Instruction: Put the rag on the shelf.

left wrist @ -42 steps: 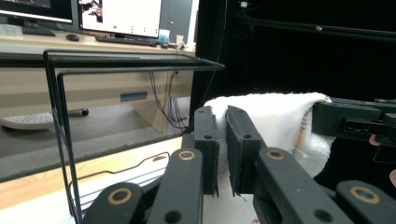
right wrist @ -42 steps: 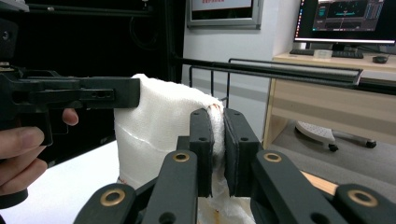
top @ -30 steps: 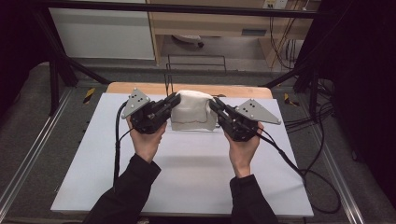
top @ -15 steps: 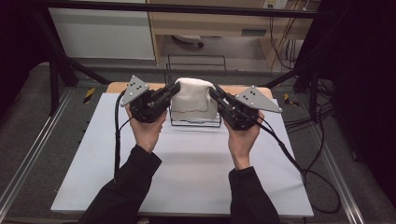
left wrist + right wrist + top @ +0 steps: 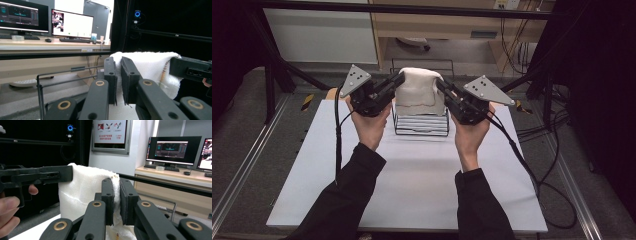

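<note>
A folded white towel (image 5: pixel 418 90) hangs in the air above a black wire rack (image 5: pixel 421 124) on the white table (image 5: pixel 412 185). My left gripper (image 5: pixel 398 78) is shut on the towel's left top edge, and my right gripper (image 5: pixel 439 83) is shut on its right top edge. In the left gripper view the towel (image 5: pixel 150 65) is pinched between the two jaws, with the other gripper (image 5: pixel 191 68) at the right. In the right gripper view the towel (image 5: pixel 83 190) is pinched the same way, and the other gripper (image 5: pixel 37 177) reaches in from the left.
The wire rack stands at the far middle of the table. Black frame bars (image 5: pixel 402 9) run across above the table's far side. Cables (image 5: pixel 532 165) trail over the table's right edge. Desks with monitors (image 5: pixel 72 25) stand beyond.
Both grippers have risen with the towel held between them, lifting it off the wire rack, which now shows below.
</note>
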`<state>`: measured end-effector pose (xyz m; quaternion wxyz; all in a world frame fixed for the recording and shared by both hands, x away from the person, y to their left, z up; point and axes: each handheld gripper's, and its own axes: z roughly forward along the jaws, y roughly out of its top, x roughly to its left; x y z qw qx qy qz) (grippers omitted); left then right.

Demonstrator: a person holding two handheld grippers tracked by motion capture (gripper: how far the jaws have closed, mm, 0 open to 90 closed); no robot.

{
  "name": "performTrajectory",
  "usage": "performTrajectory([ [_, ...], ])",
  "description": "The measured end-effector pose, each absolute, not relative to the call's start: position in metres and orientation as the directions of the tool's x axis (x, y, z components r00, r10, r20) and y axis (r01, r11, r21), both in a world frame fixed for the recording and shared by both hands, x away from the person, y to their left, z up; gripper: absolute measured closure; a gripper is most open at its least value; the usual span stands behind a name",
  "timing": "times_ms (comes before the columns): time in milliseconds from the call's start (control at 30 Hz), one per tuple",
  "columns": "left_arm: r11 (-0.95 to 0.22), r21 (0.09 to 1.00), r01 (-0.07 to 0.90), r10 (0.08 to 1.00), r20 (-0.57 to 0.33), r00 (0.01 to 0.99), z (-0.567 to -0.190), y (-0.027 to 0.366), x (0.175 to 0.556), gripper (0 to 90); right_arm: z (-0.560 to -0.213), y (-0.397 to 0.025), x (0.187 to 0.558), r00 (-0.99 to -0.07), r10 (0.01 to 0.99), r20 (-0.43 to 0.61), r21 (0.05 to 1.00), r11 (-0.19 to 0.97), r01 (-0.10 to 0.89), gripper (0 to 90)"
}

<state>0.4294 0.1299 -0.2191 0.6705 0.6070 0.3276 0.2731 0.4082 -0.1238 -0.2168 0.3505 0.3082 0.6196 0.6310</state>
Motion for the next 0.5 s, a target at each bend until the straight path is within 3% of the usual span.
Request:
performTrajectory([
  [500,0.118,0.993,0.008,0.775,-0.097,0.625,-0.194,0.129,0.449,83.1,-0.194,-0.123,0.431,-0.559,0.828,-0.035,0.997,-0.009,-0.076,83.1],
])
